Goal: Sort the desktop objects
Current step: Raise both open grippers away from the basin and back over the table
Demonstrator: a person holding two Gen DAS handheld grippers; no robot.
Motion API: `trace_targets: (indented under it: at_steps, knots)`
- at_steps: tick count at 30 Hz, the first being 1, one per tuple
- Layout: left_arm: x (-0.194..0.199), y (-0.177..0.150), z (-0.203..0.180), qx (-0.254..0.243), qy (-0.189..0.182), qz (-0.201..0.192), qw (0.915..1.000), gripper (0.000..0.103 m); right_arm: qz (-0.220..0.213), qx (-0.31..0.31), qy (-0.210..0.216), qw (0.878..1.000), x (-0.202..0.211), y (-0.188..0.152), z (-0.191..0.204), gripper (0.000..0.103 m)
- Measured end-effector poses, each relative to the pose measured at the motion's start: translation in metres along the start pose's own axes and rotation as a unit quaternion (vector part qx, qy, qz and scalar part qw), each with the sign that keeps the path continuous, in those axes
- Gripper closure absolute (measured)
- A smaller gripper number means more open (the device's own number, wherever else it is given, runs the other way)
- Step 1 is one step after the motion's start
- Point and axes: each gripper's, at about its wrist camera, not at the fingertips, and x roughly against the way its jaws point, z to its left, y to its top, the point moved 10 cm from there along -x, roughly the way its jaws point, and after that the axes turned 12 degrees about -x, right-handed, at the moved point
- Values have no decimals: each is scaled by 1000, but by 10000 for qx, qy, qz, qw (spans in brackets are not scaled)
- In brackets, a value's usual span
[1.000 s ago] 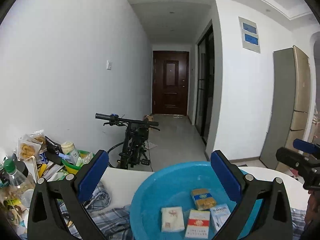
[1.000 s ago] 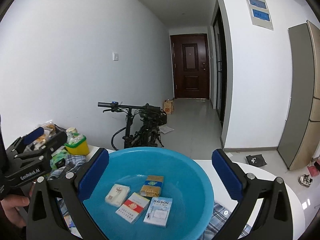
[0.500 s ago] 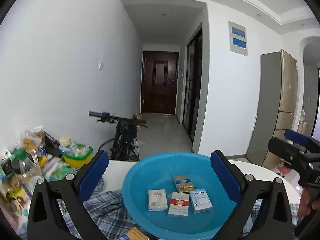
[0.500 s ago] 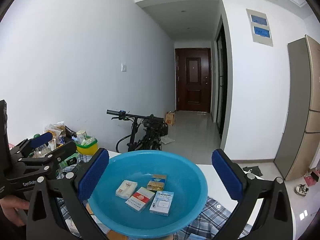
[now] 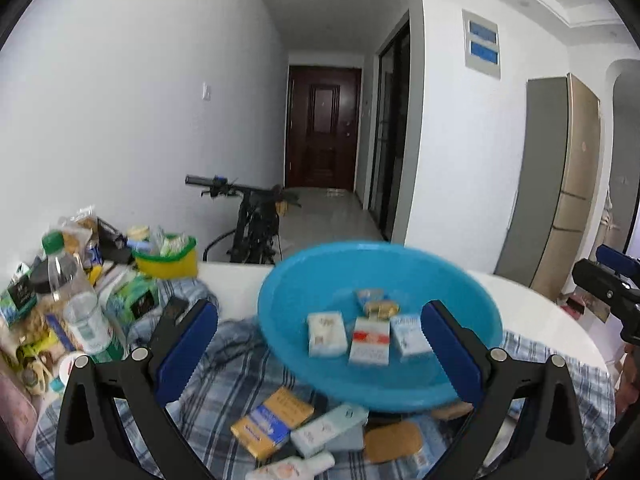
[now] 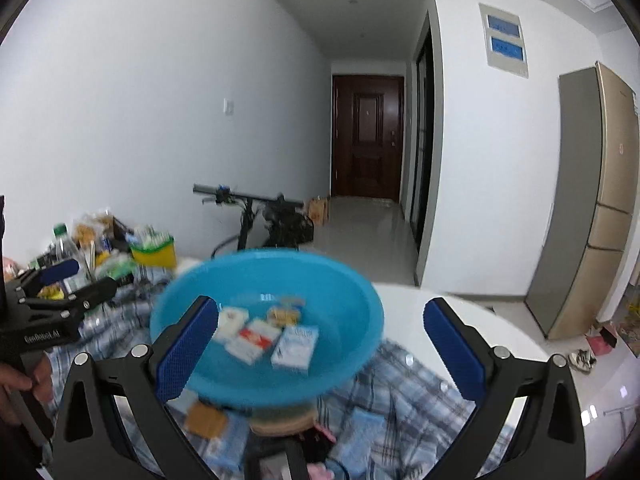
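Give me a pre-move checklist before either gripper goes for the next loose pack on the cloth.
1. Left gripper jaws open and empty: ok.
2. Right gripper jaws open and empty: ok.
3. Blue basin has room; four packs lie flat inside: ok.
4. Orange-yellow pack on the plaid cloth is unobstructed from above: ok.
5. Pale blue pack lies clear of its neighbours: not ok, it touches the orange-yellow one.
6. Basin sits steady on whatever is beneath it: cannot tell.

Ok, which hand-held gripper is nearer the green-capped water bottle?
Left. The left hand-held gripper has the water bottle just beside its left finger; the right hand-held gripper is over by the blue basin, further right of the bottle.
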Motion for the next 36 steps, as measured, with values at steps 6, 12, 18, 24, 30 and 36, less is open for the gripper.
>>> trace_targets:
  at_steps: [6,12,18,24,30,36]
  knots:
    - [0,-33,-14,-163,-87,277,9994,0,365,-213,39,9991,3,-37,-9,1]
    - [7,-58,-20,-165,-27,382,9991,0,423,-166,-38,9990,14,-64,-6,1]
    - [20,-87,-35,-144,-291,508,9982,0,620,-371,-21,9974,26,-96,-7,1]
    - [38,-105,-46,-370,-336,528,9974,0,971,-473,4,9942,40,-127,-14,1]
    - [45,-121,-49,-143,-498,683,9963,0,1305,-405,-41,9906,50,-156,-15,1]
    - [49,-139,-52,-219,-417,840,9954,0,1366,-386,-132,9898,58,-169,-20,1]
